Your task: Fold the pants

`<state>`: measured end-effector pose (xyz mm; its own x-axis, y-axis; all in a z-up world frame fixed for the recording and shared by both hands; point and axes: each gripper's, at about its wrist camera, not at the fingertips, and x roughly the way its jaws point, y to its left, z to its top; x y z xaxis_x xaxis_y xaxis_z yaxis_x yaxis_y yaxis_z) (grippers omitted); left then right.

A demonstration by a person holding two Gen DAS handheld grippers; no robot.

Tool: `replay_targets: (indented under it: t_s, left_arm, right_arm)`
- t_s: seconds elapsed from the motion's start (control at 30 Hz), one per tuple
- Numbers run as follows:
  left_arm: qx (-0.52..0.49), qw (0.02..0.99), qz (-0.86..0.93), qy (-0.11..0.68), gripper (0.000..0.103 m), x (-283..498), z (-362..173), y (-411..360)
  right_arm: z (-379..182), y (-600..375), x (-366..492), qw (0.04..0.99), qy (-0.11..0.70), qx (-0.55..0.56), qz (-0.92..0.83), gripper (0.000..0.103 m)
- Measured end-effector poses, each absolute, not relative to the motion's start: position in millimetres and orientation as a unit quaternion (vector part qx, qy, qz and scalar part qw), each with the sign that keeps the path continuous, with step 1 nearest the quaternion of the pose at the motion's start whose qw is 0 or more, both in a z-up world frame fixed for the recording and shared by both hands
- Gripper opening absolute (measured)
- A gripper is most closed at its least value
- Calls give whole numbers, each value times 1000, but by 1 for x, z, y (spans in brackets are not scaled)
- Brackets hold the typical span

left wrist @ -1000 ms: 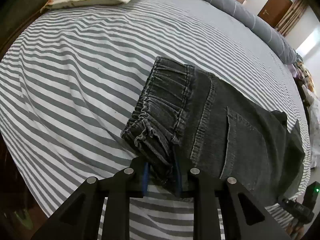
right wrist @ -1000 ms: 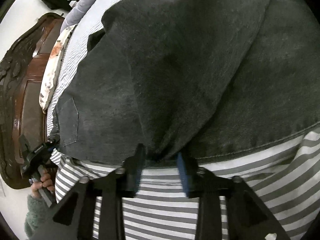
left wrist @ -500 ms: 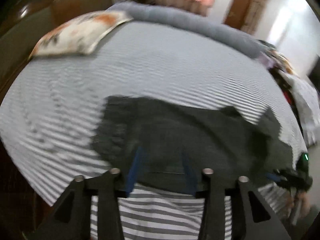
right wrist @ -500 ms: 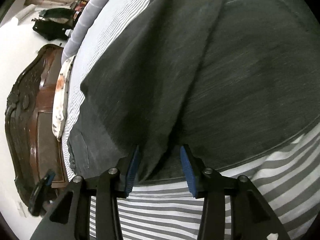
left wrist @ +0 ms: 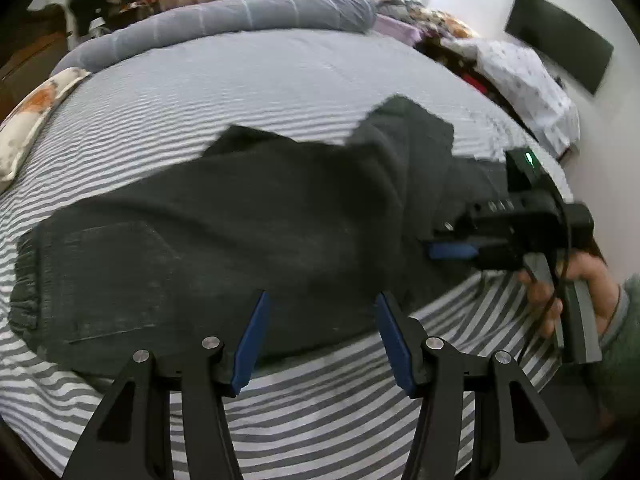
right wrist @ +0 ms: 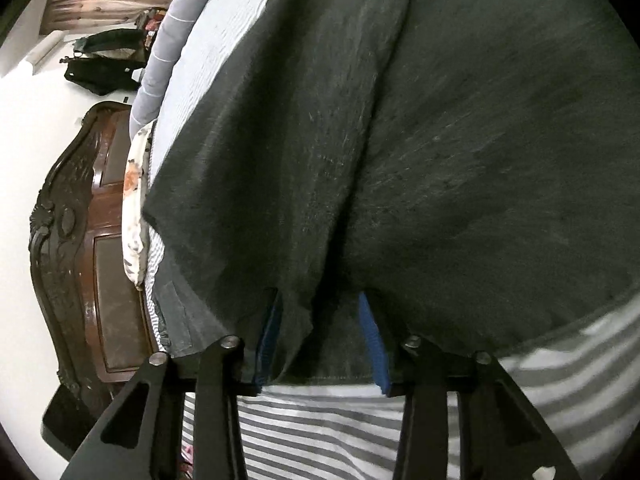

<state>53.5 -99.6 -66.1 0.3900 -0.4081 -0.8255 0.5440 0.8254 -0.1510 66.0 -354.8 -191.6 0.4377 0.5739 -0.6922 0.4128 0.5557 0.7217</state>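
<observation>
Dark grey denim pants [left wrist: 224,232] lie folded on the striped bed, waistband at the left, back pocket [left wrist: 108,276] up. My left gripper [left wrist: 320,308] is open and empty at the pants' near edge, around the middle. My right gripper [left wrist: 452,250] shows in the left wrist view at the pants' right end, hand on its handle. In the right wrist view the right gripper [right wrist: 320,312] is open, with a fold of the pants [right wrist: 400,140] lying loose between its blue pads [right wrist: 370,332].
The grey-and-white striped bedsheet [left wrist: 320,416] spreads all round. A floral pillow [left wrist: 32,116] lies at the far left, a grey bolster [left wrist: 224,20] along the far edge. Clothes pile [left wrist: 516,76] at the right. A carved wooden headboard [right wrist: 80,240] stands beyond the pillow.
Both grippers have opened and let go of the pants. The left gripper has moved from the waistband to the middle of the pants and pulled back. The pants now lie flatter.
</observation>
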Motion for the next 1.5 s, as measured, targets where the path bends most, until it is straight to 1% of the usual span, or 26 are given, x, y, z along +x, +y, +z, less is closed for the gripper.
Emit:
replay_targets:
  t_s: [0.03, 0.07, 0.1, 0.17, 0.53, 0.77, 0.83, 0.97, 1.0, 1.03, 1.07, 1.17, 1.23, 1.3, 1.4, 1.5]
  left_arm:
    - [78, 830, -288, 470, 56, 53, -69, -105]
    - [84, 830, -289, 469, 56, 51, -70, -108]
    - [89, 829, -293, 467, 56, 51, -73, -113]
    - [97, 829, -297, 464, 56, 49, -79, -122]
    - [152, 819, -311, 458, 56, 34, -104, -152]
    - [181, 841, -286, 422, 56, 36, -107, -179]
    - [186, 846, -274, 418, 56, 39, -112, -186]
    - [192, 856, -243, 413, 56, 49, -123, -196]
    - [190, 857, -240, 414, 54, 52, -124, -198]
    - [188, 858, -236, 415, 42, 57, -125, -201]
    - [186, 857, -235, 420, 24, 61, -126, -202]
    - [163, 855, -236, 432, 9, 71, -124, -195]
    - [145, 857, -240, 433, 7, 74, -118, -189]
    - [138, 860, -240, 428, 6, 74, -110, -185]
    - [125, 866, -241, 421, 6, 72, -97, -180]
    - [97, 868, -241, 423, 6, 77, -84, -172]
  right_arm:
    - [-194, -355, 69, 706, 524, 473, 61, 23]
    - [-196, -355, 71, 702, 522, 479, 67, 19]
    - [-198, -354, 75, 696, 522, 487, 75, 12]
    - [-195, -354, 78, 690, 516, 500, 85, 10]
    - [-152, -359, 75, 692, 485, 523, 107, 8]
    - [-137, -364, 64, 687, 474, 539, 109, 8]
    - [-134, -365, 61, 685, 470, 544, 115, 6]
    - [-134, -368, 58, 685, 468, 546, 120, 5]
    - [-134, -368, 58, 684, 467, 547, 122, 5]
    - [-135, -369, 58, 684, 466, 548, 123, 5]
    - [-136, -369, 60, 684, 465, 548, 124, 5]
    - [-142, -371, 60, 685, 466, 545, 129, 7]
    - [-147, -373, 59, 689, 465, 540, 131, 8]
    - [-152, -374, 61, 689, 466, 539, 129, 11]
    - [-167, -377, 67, 685, 473, 542, 117, 23]
    - [-180, -388, 78, 679, 470, 553, 107, 24]
